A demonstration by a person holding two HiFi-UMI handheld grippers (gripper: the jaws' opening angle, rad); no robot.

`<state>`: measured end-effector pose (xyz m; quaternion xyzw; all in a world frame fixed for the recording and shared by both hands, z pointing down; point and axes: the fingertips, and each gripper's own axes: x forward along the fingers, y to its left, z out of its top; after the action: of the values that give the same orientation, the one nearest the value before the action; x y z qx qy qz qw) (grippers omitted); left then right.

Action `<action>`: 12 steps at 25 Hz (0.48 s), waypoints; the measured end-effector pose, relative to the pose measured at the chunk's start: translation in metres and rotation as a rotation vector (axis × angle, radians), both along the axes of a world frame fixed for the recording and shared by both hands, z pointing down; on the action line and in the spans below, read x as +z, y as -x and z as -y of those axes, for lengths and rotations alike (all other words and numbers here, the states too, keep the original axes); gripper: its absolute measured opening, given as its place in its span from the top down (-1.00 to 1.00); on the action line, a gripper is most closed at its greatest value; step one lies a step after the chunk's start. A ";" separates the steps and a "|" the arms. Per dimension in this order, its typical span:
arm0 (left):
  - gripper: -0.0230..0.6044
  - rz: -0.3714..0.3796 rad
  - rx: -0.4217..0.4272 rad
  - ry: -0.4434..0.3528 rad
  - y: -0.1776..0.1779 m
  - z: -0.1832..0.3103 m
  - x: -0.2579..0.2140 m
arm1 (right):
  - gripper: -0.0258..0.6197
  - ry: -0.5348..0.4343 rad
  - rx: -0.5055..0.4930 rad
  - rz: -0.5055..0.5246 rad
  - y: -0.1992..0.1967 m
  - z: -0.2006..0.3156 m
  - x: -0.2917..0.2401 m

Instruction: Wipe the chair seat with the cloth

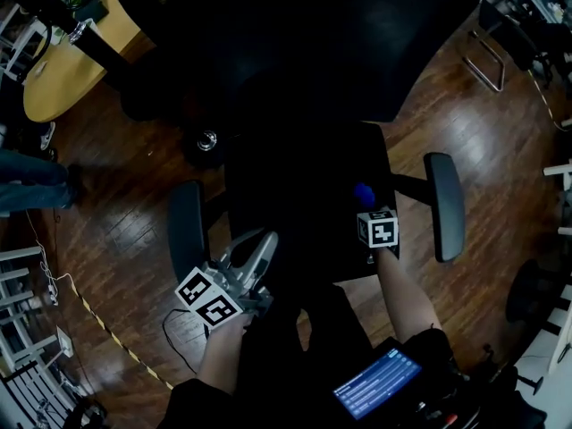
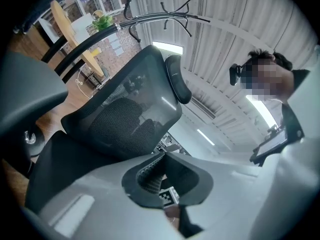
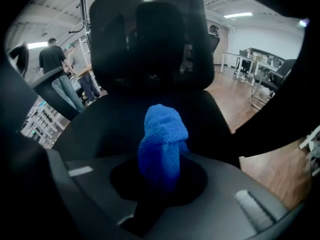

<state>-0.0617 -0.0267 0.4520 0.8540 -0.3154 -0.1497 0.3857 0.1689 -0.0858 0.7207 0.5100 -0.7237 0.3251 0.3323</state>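
- Blue cloth (image 3: 162, 139) is pinched as a narrow roll in the clenched right gripper (image 3: 161, 173), with only a small tuft standing past the jaws. A wad that small may let the hard jaw tips scrape the seat, or it may work loose under sideways drag.
- Left gripper (image 1: 253, 242) hangs at the front left corner of the seat, jaws a little apart and holding nothing. Since it steadies nothing, the chair could swivel or roll away when the cloth is pushed across it.
- Chair seat (image 1: 304, 195) is black and dim in the head view. The cloth sits over its right front part, but I cannot tell whether it presses on the seat. Dark on dark makes missed strips likely, above all at the left side and the back.
- Right armrest (image 1: 444, 206) and left armrest (image 1: 185, 231) flank the seat closely, so a wide stroke could knock a gripper against either.
- Backrest (image 3: 150, 39) rises at the far edge, and a long push forward would run the cloth into it and bunch it further.
- Wooden floor (image 1: 125, 195) looks smooth out to the surface (image 1: 63, 70) at far left, so little would stop a shoved chair from drifting.
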 end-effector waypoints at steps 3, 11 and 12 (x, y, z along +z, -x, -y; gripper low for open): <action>0.91 -0.002 0.010 0.001 -0.003 0.001 0.000 | 0.80 -0.022 0.042 -0.027 -0.029 0.002 -0.007; 0.91 -0.001 -0.002 -0.001 -0.005 0.003 -0.003 | 0.80 -0.024 0.046 -0.039 -0.038 -0.001 -0.006; 0.91 -0.002 -0.005 -0.003 -0.004 0.003 -0.004 | 0.80 -0.017 0.046 -0.037 -0.037 -0.002 -0.006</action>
<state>-0.0579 -0.0298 0.4476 0.8536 -0.3169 -0.1518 0.3845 0.2059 -0.0842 0.7147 0.5354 -0.7082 0.3171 0.3336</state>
